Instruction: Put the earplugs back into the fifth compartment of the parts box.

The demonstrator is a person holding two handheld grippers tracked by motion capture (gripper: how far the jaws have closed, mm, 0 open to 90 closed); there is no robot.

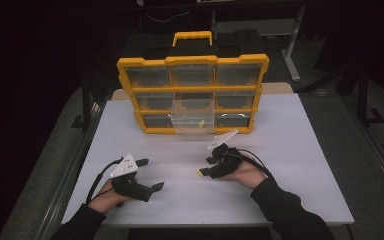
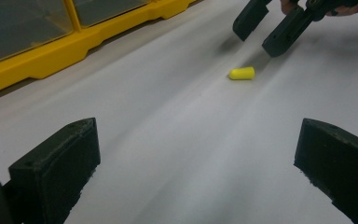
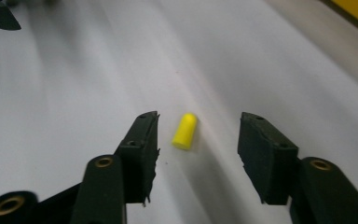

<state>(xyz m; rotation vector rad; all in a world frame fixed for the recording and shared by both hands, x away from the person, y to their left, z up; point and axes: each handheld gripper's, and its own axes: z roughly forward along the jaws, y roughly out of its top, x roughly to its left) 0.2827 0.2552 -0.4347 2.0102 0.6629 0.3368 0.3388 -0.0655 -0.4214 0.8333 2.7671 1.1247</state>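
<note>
I have the right gripper (image 3: 198, 140) low over the white table (image 1: 290, 150), its jaws spread wide with nothing between them but air and a small yellow earplug (image 3: 185, 131). The plug lies on its side on the bare table, between the jaws and touching neither, a little closer to the left-hand jaw in the right gripper view. It sits in the near half of the table, right of centre, well apart from the organizer. I read that straddling pose as the set-up for a pinch: jaws either side, so closing would catch the plug across its width.

My left gripper (image 1: 147, 175) rests on the near left of the table, also spread wide and empty. Its camera looks across the surface at the earplug (image 2: 242, 73) and the tips of the other gripper just beyond it, so I judge it is parked out of the way.

At the far edge stands the yellow parts organizer (image 1: 192, 95), upright on its side with its handle on top. One clear drawer (image 1: 193, 117) in the middle column is pulled out toward me; there seems to be something small and yellow inside it, though the high view is too coarse to be sure. An open drawer facing the plug suggests that is where it belongs.
</note>
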